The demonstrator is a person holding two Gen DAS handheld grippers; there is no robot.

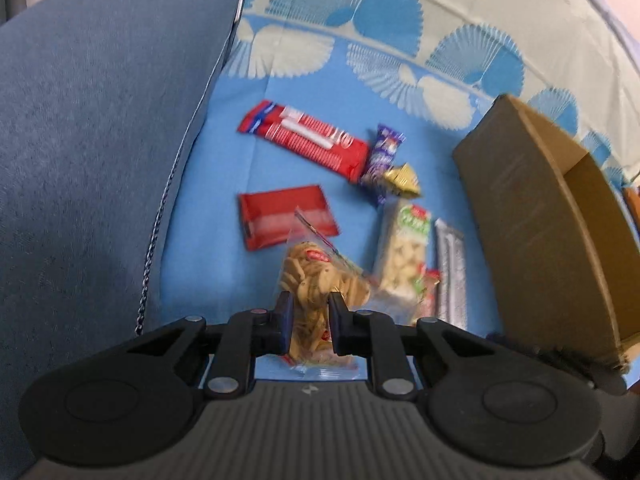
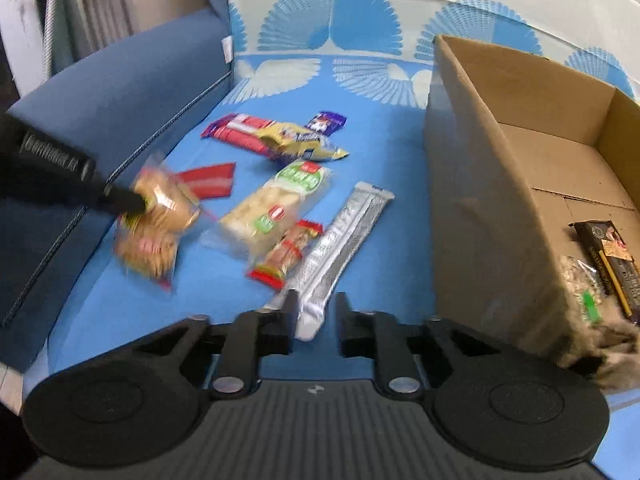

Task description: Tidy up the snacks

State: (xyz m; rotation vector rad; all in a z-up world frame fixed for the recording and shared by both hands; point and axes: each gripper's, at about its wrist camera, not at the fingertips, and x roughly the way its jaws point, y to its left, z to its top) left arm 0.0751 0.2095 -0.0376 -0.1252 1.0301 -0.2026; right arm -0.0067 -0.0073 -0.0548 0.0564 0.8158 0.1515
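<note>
While the left tongs (image 1: 310, 312) pinch a clear bag of biscuits (image 1: 320, 280), the bag hangs lifted above the blue sheet (image 1: 216, 200), blurred in both views. Behind it lies a flat red pack (image 1: 284, 216), and farther back a long red cracker pack (image 1: 304, 140) with a purple wrapper (image 1: 382, 156) touching its end. Beside the bag lie a green-labelled cracker pack (image 2: 272, 204), a small red bar (image 2: 286, 254) and a silver sachet (image 2: 340, 248). The right tongs (image 2: 316, 320) stand spread, the sachet's end between their tips. A cardboard box (image 2: 480, 200) stands right.
</note>
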